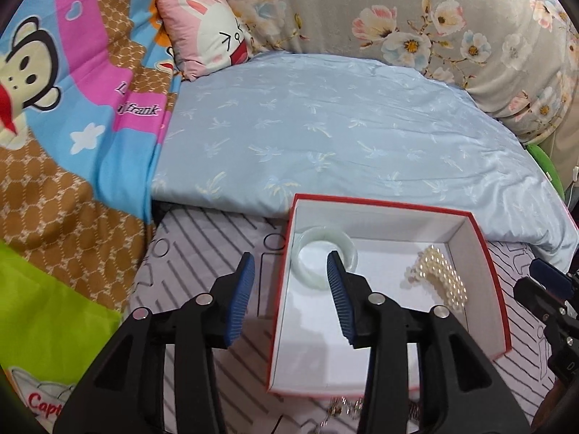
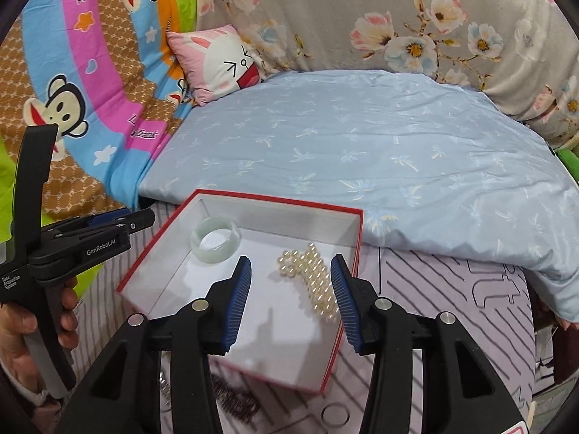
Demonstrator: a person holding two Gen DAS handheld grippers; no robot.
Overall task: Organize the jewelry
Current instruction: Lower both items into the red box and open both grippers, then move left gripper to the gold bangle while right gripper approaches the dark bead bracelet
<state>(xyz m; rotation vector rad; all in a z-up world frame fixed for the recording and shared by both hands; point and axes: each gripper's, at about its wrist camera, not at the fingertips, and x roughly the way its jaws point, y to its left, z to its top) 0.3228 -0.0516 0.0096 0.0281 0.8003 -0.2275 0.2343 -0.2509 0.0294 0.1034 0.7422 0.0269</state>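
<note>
- Left gripper (image 1: 291,264) open, nothing between its blue fingers (image 1: 241,296); left finger outside the box (image 1: 485,253), over the striped sheet (image 1: 202,231), right finger inside, over the near side of the bangle (image 1: 307,242), whether touching it cannot be told.
- Right gripper (image 2: 291,267) open too, nothing gripped; both fingers (image 2: 237,302) above the box (image 2: 278,202) floor, the pearl string (image 2: 311,271) lying between them, closer to the right finger, not pinched.
- Open white floor in the near half of the box, in front of both pairs of fingers; low red-edged walls all round, near right corner pointing toward the right camera.
- Inside the box: pale green bangle (image 2: 216,238) flat near the far left corner, pearl string (image 1: 439,275) bunched along the right wall, the two well apart.
- Outside, on the striped sheet at the near edge: a thin metal ring (image 2: 335,415), a dark beaded piece (image 2: 235,398) partly under the gripper, and a silvery chain (image 1: 343,408) just beside the near wall.
- Beyond the box: a folded light blue quilt (image 1: 343,126) close behind its far wall, a floral blanket (image 1: 434,18) farther back, a pink cushion (image 1: 206,32) and a cartoon monkey blanket (image 1: 72,90) to the left.
- Person's hand (image 2: 21,329) on the left gripper's handle, left of the box.
</note>
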